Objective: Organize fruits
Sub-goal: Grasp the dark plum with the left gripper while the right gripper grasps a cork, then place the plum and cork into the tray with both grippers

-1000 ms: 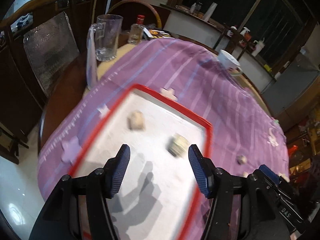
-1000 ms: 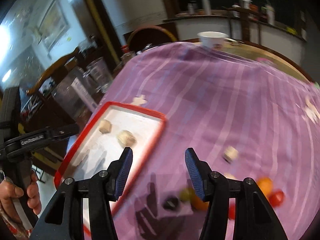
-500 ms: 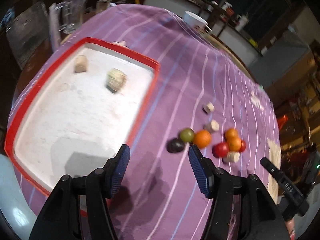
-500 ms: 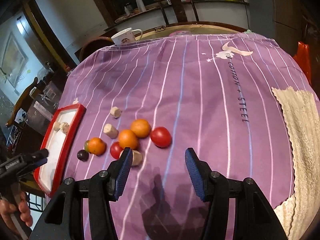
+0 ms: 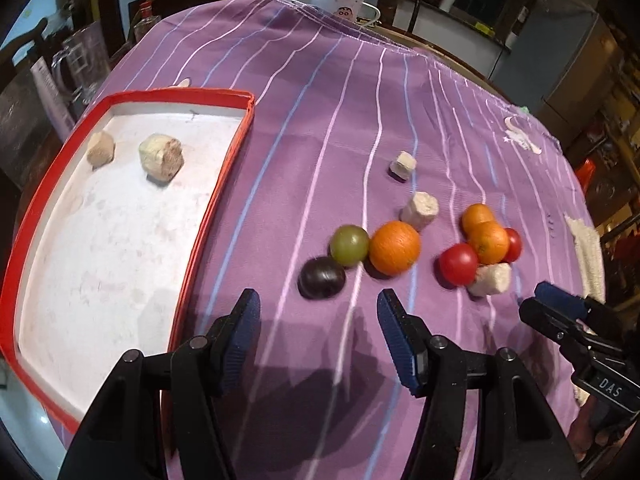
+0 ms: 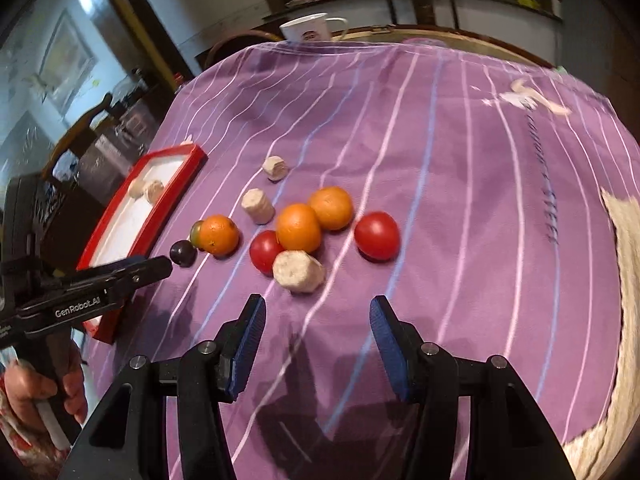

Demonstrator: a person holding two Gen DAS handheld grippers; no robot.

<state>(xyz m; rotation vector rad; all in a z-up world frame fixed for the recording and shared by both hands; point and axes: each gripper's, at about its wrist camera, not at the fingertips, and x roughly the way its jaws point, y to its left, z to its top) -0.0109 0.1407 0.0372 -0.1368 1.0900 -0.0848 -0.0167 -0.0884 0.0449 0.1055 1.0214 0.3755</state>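
Observation:
A red-rimmed white tray (image 5: 216, 196) lies at the left with two pale chunks (image 5: 161, 156) in it; it also shows in the right wrist view (image 6: 176, 188). On the purple cloth lie a dark plum (image 5: 321, 278), a green fruit (image 5: 349, 245), three oranges (image 5: 395, 247), two red tomatoes (image 6: 377, 235) and three pale chunks (image 6: 298, 271). My left gripper (image 5: 318, 306) is open and empty, just short of the plum. My right gripper (image 6: 316, 314) is open and empty, just short of the nearest pale chunk.
A white mug (image 5: 340, 0) stands at the cloth's far edge. A glass mug (image 5: 82, 64) and a bottle (image 5: 146, 20) stand beyond the tray at the left. A cream towel (image 6: 624, 280) lies at the right edge of the table.
Both grippers have swung from the tray toward the fruit cluster and come closer to it. Both stay open and empty.

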